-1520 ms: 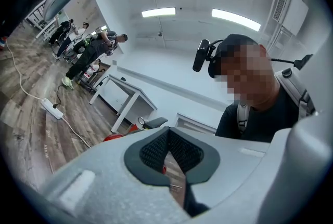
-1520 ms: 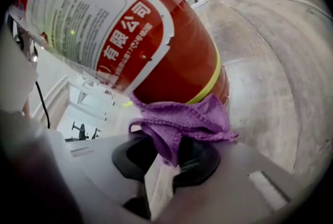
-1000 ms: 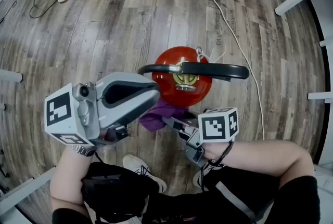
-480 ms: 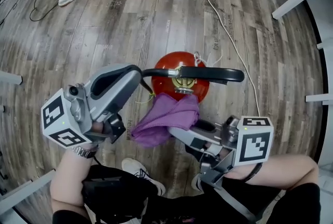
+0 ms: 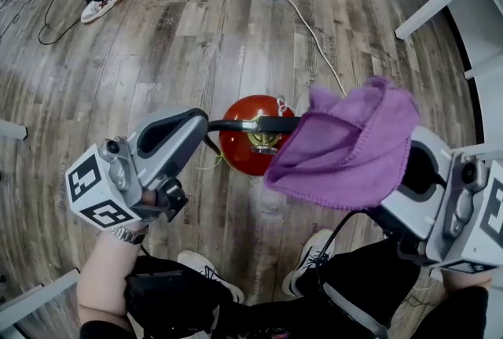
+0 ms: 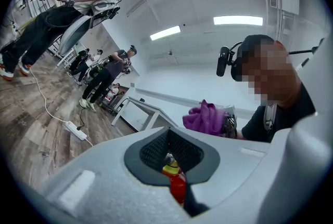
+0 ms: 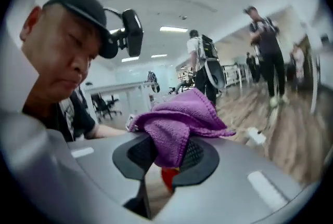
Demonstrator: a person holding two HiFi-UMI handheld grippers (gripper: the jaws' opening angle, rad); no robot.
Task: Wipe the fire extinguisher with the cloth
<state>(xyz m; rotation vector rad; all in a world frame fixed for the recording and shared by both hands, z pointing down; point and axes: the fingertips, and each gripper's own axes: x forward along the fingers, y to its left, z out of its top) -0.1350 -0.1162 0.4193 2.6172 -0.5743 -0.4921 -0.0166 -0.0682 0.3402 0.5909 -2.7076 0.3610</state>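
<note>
Raising the cloth (image 5: 346, 149) off the fire extinguisher (image 5: 238, 150), pinching it in the right gripper (image 7: 158, 163); clamping the handle (image 5: 253, 125) with the left gripper (image 5: 195, 127), steadying it.

Bright ceiling strip lights (image 6: 238, 21), heavy fisheye warp, soft edges

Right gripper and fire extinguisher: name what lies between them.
The purple cloth, gripped by the right gripper, with the fire extinguisher beyond; right gripper view.
</note>
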